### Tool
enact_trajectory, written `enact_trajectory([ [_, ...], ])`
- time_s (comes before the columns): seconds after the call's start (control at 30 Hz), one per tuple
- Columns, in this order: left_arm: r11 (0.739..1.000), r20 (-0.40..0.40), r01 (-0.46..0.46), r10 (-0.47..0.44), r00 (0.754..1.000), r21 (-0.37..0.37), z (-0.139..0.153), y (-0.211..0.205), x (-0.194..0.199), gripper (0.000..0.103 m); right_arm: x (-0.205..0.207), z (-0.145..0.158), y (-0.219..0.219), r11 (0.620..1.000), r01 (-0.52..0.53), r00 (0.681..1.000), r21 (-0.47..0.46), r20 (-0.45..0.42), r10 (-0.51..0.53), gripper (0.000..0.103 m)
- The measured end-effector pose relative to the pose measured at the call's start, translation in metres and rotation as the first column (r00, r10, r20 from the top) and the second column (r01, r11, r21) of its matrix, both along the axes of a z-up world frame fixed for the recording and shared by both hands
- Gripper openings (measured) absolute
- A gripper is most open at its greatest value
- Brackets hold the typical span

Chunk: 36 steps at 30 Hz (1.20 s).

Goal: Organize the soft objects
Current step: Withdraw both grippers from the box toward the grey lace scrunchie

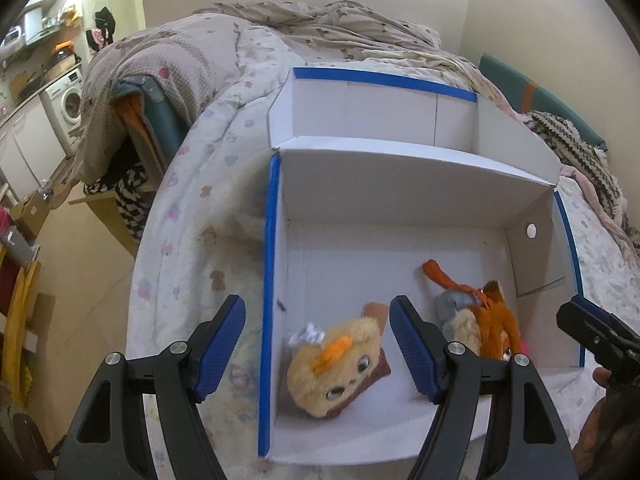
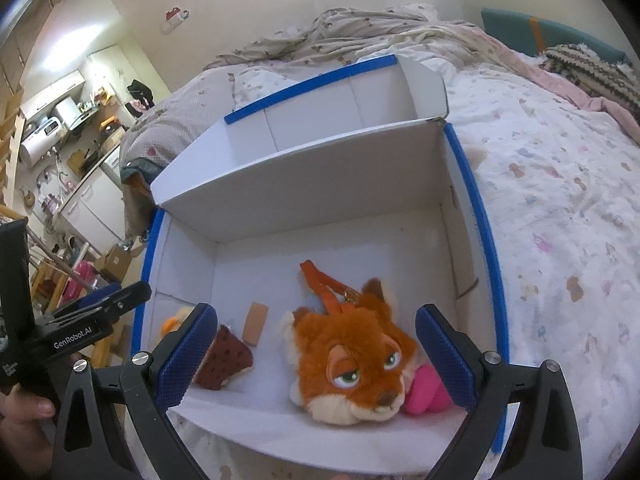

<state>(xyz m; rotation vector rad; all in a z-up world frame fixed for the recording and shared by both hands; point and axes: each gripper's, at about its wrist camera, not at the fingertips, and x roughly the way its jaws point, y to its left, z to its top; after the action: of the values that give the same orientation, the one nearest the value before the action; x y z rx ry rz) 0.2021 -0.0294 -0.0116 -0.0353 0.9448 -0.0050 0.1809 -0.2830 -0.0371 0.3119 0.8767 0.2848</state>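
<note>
Three plush toys seen gathered in near compartment of box [image 2: 472, 184]: fox [image 2: 352, 356], yellow plush [image 1: 336, 364], pink item [image 2: 424, 394], possibly partly hidden. Left gripper [image 1: 318, 350], right gripper [image 2: 316, 356] held over box, jaws spread, nothing gripped.

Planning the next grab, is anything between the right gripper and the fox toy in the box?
Nothing visible. The right gripper is open above the fox toy, and the box is open on top.
</note>
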Motion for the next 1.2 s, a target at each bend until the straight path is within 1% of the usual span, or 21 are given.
enact_trajectory([
  [0.17, 1.000, -0.004, 0.002, -0.002, 1.000, -0.006, -0.001, 0.004, -0.022, 0.072, -0.019, 0.007, 0.002, 1.000, -0.007, 1.000, -0.010, 0.013, 0.007, 0.103],
  [0.33, 1.000, -0.012, 0.009, -0.010, 1.000, -0.008, -0.003, 0.006, -0.044, 0.072, -0.039, 0.004, -0.002, 1.000, 0.002, 1.000, 0.028, -0.017, -0.001, 0.103],
  [0.43, 1.000, -0.013, 0.007, -0.007, 1.000, -0.014, -0.005, 0.009, -0.056, 0.072, -0.050, 0.003, -0.005, 1.000, 0.018, 0.999, 0.024, -0.027, -0.017, 0.103],
  [0.6, 0.998, -0.025, -0.028, 0.027, 0.999, -0.055, -0.009, 0.016, -0.077, 0.072, -0.064, -0.002, -0.013, 0.999, 0.047, 0.998, 0.020, -0.051, -0.045, 0.103],
  [0.7, 0.996, -0.036, -0.042, 0.040, 0.999, -0.074, -0.017, 0.017, -0.088, 0.072, -0.071, -0.006, -0.019, 0.998, 0.061, 0.996, 0.006, -0.068, -0.061, 0.103],
  [0.83, 0.996, -0.067, -0.054, 0.049, 0.997, -0.077, -0.034, 0.020, -0.093, 0.072, -0.082, -0.015, -0.029, 0.996, 0.081, 0.992, -0.030, -0.098, -0.083, 0.103],
  [0.97, 0.994, -0.099, -0.089, 0.083, 0.992, -0.063, -0.048, 0.023, -0.094, 0.072, -0.090, -0.023, -0.041, 0.992, 0.106, 0.985, -0.065, -0.130, -0.114, 0.103],
  [1.0, 0.994, -0.101, -0.094, 0.089, 0.991, -0.049, -0.050, 0.023, -0.094, 0.072, -0.091, -0.024, -0.044, 0.991, 0.114, 0.983, -0.071, -0.137, -0.123, 0.103],
  [1.1, 0.996, -0.078, -0.085, 0.087, 0.993, 0.033, -0.052, 0.015, -0.094, 0.072, -0.093, -0.027, -0.055, 0.987, 0.145, 0.976, -0.074, -0.156, -0.155, 0.103],
  [1.2, 0.997, -0.083, -0.073, 0.075, 0.994, 0.025, -0.054, 0.013, -0.094, 0.072, -0.093, -0.030, -0.065, 0.983, 0.179, 0.967, -0.046, -0.174, -0.184, 0.103],
])
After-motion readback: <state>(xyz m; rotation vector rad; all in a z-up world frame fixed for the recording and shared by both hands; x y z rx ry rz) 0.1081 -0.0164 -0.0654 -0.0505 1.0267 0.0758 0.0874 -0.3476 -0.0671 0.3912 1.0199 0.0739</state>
